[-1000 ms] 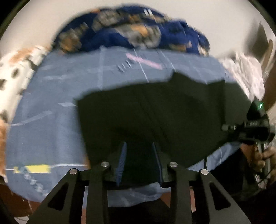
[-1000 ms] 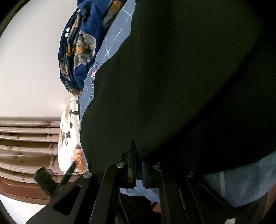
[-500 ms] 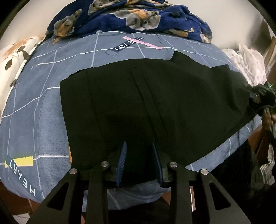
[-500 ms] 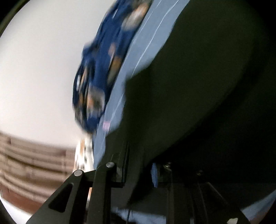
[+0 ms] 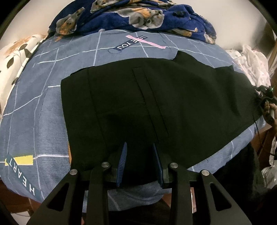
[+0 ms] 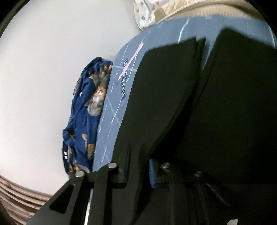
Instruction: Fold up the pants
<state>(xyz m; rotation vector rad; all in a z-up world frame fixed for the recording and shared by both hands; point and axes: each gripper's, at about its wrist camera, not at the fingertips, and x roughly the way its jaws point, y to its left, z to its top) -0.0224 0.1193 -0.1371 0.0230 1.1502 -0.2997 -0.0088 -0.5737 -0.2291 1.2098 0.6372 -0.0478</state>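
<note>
Black pants [image 5: 155,107] lie spread flat across a blue grid-patterned bed sheet [image 5: 34,112]. My left gripper [image 5: 139,152] is open, its blue-padded fingers just over the near edge of the pants. My right gripper [image 6: 138,164] is open at the right end of the pants [image 6: 199,112], close to the cloth; a black fold of fabric lies between and over its fingers. It also shows at the right edge of the left wrist view [image 5: 267,102].
A dark blue blanket with animal prints [image 5: 138,15] is heaped at the far side of the bed against a white wall. A white spotted pillow [image 5: 12,57] lies at the left. White clothing [image 5: 251,64] sits at the far right.
My right gripper has opened from shut on the pants and swung round. The pants have dropped flat on the bed. My left gripper has stayed open at the near edge.
</note>
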